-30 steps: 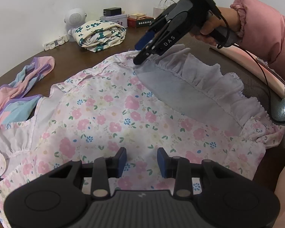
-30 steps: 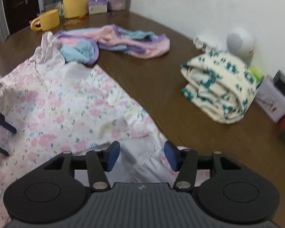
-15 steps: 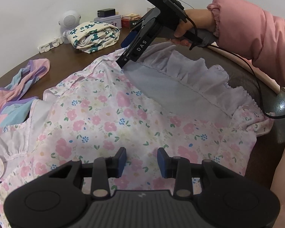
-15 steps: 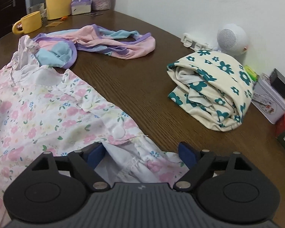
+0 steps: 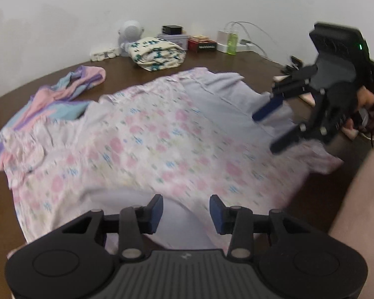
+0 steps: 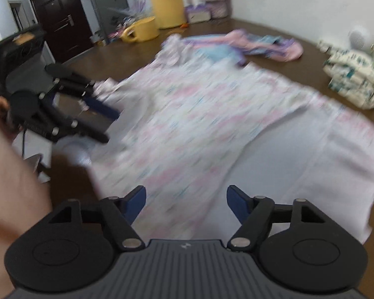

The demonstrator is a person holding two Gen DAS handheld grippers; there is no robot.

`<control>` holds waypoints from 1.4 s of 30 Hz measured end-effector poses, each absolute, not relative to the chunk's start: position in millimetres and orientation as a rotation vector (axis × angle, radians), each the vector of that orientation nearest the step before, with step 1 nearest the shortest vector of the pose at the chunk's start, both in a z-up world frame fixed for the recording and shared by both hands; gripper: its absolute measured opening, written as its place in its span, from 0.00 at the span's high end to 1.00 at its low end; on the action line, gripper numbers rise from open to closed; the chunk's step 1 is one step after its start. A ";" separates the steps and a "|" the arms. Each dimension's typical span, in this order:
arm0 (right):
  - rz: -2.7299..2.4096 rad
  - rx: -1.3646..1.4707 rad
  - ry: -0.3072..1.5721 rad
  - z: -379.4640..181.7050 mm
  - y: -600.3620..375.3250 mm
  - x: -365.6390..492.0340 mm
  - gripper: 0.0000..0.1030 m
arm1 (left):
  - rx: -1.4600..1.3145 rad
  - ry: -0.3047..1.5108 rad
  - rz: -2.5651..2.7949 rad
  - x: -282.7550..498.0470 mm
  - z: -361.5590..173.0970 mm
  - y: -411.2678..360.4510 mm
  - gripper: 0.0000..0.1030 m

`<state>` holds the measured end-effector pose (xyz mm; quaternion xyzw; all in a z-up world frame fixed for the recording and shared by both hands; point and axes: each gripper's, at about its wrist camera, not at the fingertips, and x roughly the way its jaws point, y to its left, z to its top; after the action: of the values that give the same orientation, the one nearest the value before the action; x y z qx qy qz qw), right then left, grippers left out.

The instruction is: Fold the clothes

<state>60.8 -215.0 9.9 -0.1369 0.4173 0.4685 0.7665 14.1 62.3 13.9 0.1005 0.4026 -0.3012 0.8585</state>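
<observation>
Floral dress lies spread (blurred); both grippers hover above, released.

The black plastic left gripper has blue finger pads and silver screws. The black right gripper looks alike, maybe; it's blurry.

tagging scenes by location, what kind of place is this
Probably a room in a home: a brown table spread with a floral garment, a dark entrance door, and a yellow mug.
</observation>
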 end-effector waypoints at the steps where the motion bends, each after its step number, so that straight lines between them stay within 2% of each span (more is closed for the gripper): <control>1: 1.026 -0.298 0.920 7.0 -214.9 49.4 0.31 | 0.208 0.848 -0.643 7.2 13.3 63.2 0.61; 7: 0.986 -0.371 0.916 -0.8 -218.0 9.9 0.34 | 0.236 0.869 -0.650 -13.0 0.4 56.7 0.59; 12: 0.912 -0.380 0.921 -2.2 -227.1 -3.6 0.60 | 0.266 0.864 -0.647 -15.8 -10.7 47.7 0.63; 14: 0.893 -0.385 0.919 -1.6 -230.0 -7.0 0.67 | 0.282 0.865 -0.655 -17.6 -13.0 44.7 0.71; 19: 0.860 -0.407 0.892 3.6 -230.6 -16.0 0.70 | 0.330 0.864 -0.678 -28.6 -12.8 38.0 0.72; 20: 0.851 -0.399 0.885 5.1 -230.9 -16.7 0.69 | 0.332 0.859 -0.676 -30.7 -11.8 37.7 0.71; 22: 0.832 -0.384 0.872 8.2 -231.5 -18.2 0.55 | 0.321 0.837 -0.664 -33.9 -7.5 40.6 0.69; 23: 0.820 -0.367 0.858 10.8 -232.6 -19.4 0.41 | 0.306 0.819 -0.651 -34.9 -3.7 44.4 0.63; 24: 0.803 -0.331 0.827 16.1 -235.5 -22.3 0.26 | 0.282 0.788 -0.626 -37.5 2.3 50.8 0.51; 25: 0.789 -0.291 0.788 22.3 -239.3 -26.5 0.20 | 0.254 0.752 -0.597 -40.6 9.2 58.3 0.44; 27: 0.758 -0.216 0.713 33.8 -246.5 -34.6 0.03 | 0.209 0.690 -0.524 -47.6 20.2 71.1 0.16; 29: 0.722 -0.158 0.654 40.7 -252.7 -42.3 0.00 | 0.184 0.653 -0.438 -53.3 24.4 81.2 0.01; 32: 0.664 -0.099 0.626 39.6 -256.9 -47.8 0.00 | 0.147 0.598 -0.309 -61.8 30.6 96.4 0.00; 39: 0.606 -0.138 0.696 16.2 -251.2 -61.5 0.00 | 0.169 0.619 -0.189 -70.1 9.1 99.4 0.00; 40: 0.612 -0.167 0.705 15.6 -248.6 -63.0 0.00 | 0.184 0.621 -0.190 -70.5 7.9 98.4 0.01; 42: 0.623 -0.228 0.718 15.3 -245.7 -66.1 0.01 | 0.225 0.627 -0.220 -72.5 7.7 95.6 0.10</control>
<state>-66.1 -245.7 15.3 -0.1096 0.3449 0.2993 0.8829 -72.5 95.6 7.7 0.1100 0.3070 -0.1080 0.9391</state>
